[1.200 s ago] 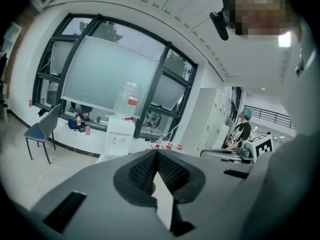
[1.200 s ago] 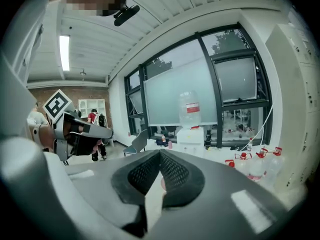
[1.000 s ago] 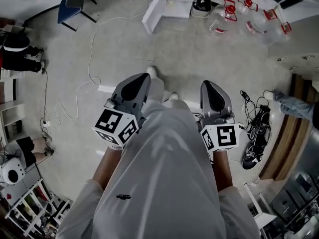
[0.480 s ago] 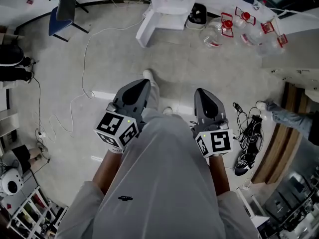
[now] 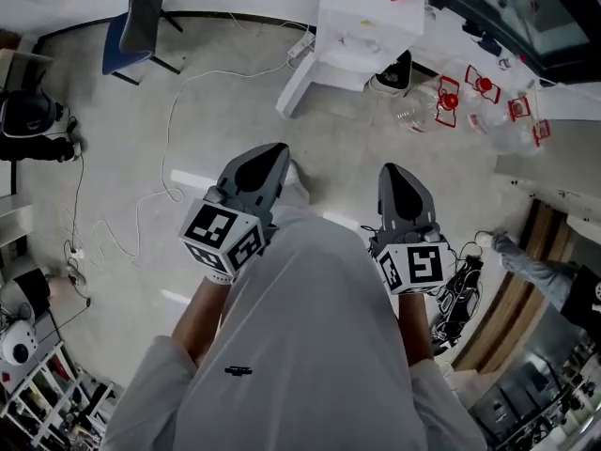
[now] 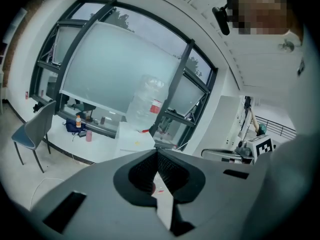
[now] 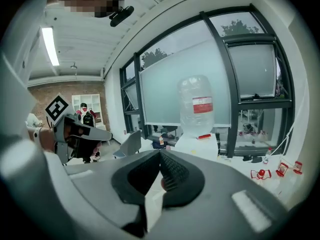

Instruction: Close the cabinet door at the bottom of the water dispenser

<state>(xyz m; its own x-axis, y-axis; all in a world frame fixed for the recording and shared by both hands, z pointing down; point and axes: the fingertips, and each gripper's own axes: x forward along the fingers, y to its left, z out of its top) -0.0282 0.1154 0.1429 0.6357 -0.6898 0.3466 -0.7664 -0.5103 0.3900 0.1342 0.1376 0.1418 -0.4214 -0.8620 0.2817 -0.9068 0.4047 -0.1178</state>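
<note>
**Dispenser ahead, door open, both grippers empty**

The dispenser (image 5: 368,24) stands at the top of the head view, against the window wall, well apart from both grippers. A big water bottle (image 7: 196,104) sits on top of it. From its base a white panel (image 5: 299,85) sticks out over the floor, to the left in the head view. I take this panel for the open cabinet door, though its hinge side is too small to make out.

The left gripper (image 5: 274,150) and the right gripper (image 5: 394,169) are held out in front of the person, side by side, and point toward the dispenser. On each gripper the jaws are together at the tips and nothing is between them.

The door is probably a thin, stiff panel, light and easy to swing on its hinges. I think it needs no grasp. The closed jaws can push flat on its outer face, near the free edge and away from the hinge, where a small force is enough. The smooth surface may let the tips slide, so the push should be square to the panel. The full bottle probably makes the dispenser top-heavy, so a slow push is safer than a hit. If the door has a latch, it may need a last firm press or it could spring back.
</note>
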